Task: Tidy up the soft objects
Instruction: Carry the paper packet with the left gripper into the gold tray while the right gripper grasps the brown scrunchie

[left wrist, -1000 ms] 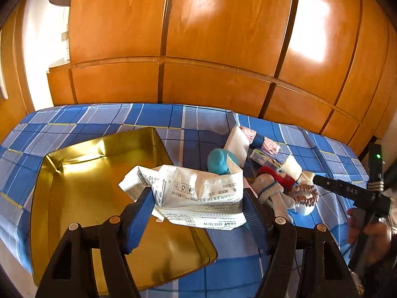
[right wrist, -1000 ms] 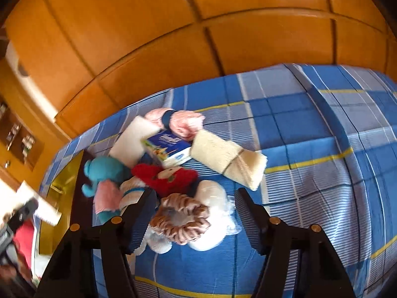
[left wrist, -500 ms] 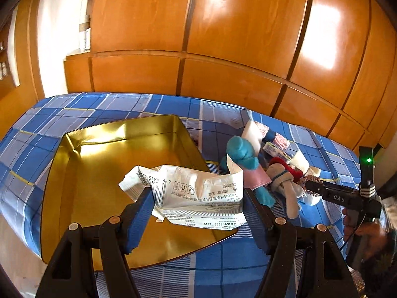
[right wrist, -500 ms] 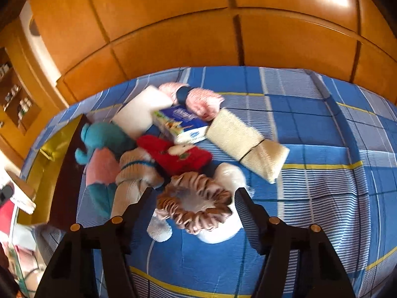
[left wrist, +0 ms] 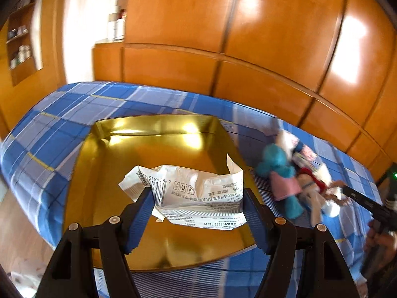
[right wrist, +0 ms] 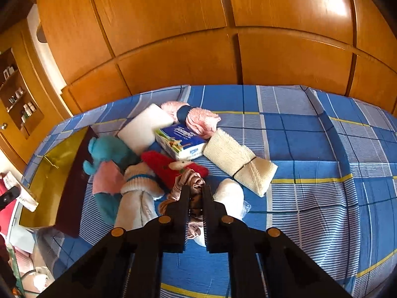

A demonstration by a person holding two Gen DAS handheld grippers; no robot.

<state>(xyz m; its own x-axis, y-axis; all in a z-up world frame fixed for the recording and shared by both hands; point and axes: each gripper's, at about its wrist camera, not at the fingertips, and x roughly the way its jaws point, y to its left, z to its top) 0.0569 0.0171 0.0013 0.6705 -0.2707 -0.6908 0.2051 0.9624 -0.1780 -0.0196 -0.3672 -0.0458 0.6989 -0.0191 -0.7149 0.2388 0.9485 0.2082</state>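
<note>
My left gripper [left wrist: 197, 206] is shut on a crumpled white tissue pack [left wrist: 196, 196] and holds it above the gold tin tray [left wrist: 153, 134] on the blue plaid bed. My right gripper [right wrist: 196, 191] is shut on a pinkish-brown satin scrunchie [right wrist: 189, 181] in a pile of soft things: a teal plush toy [right wrist: 109, 154], a red plush [right wrist: 171, 167], a white sock roll [right wrist: 139, 193], a cream rolled towel [right wrist: 238, 161], a pink towel roll [right wrist: 198, 119] and a blue tissue box [right wrist: 181, 141].
A white foam block [right wrist: 146, 126] lies behind the pile. The gold tray [right wrist: 52, 168] shows at the left of the right wrist view. Wooden wardrobe doors [right wrist: 198, 37] stand behind the bed. The bed's left edge drops to the floor [left wrist: 19, 248].
My right gripper has closed on the scrunchie; it was open around it before. My left gripper has carried the tissue pack leftward, over the middle of the gold tray.
</note>
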